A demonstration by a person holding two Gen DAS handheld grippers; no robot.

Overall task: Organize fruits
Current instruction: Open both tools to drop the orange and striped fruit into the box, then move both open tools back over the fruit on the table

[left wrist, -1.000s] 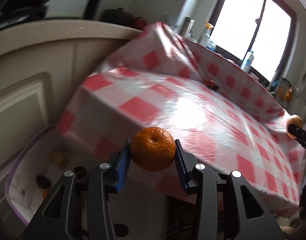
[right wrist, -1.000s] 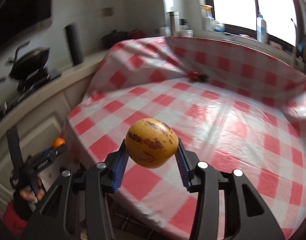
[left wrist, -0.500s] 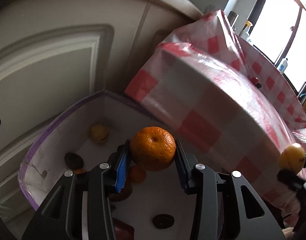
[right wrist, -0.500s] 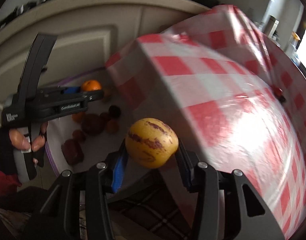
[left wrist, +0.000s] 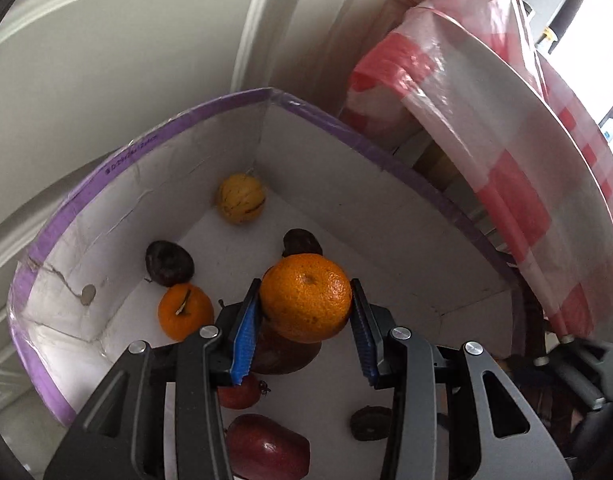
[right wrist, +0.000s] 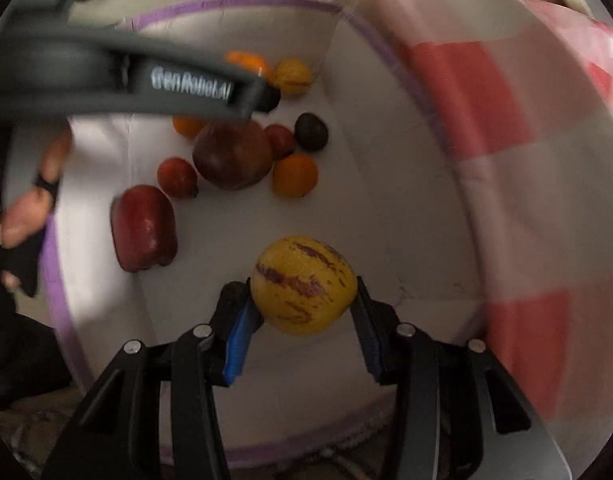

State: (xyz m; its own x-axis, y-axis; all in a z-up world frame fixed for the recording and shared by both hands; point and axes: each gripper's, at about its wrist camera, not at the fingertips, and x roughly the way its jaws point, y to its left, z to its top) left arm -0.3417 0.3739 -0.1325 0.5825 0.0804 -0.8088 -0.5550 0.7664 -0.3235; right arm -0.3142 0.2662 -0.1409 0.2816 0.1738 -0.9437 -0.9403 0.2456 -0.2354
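Note:
My left gripper (left wrist: 304, 322) is shut on an orange mandarin (left wrist: 305, 297) and holds it above the open white box with a purple rim (left wrist: 154, 140). My right gripper (right wrist: 302, 312) is shut on a yellow purple-streaked melon (right wrist: 302, 283) over the same box (right wrist: 390, 200). Inside lie another yellow melon (left wrist: 241, 198), an orange (left wrist: 185, 312), dark fruits (left wrist: 169, 263) and red fruits (left wrist: 266, 446). The left gripper's body (right wrist: 118, 76) crosses the top of the right wrist view.
The table edge under a red-and-white checked cloth (left wrist: 518, 148) hangs right beside the box, and it shows in the right wrist view (right wrist: 506, 128). White cabinet doors (left wrist: 118, 40) stand behind the box. A dark round disc (left wrist: 371, 423) lies on the box floor.
Both grippers have moved from above the table down over the box on the floor, each still holding its fruit. The box interior now fills both views.

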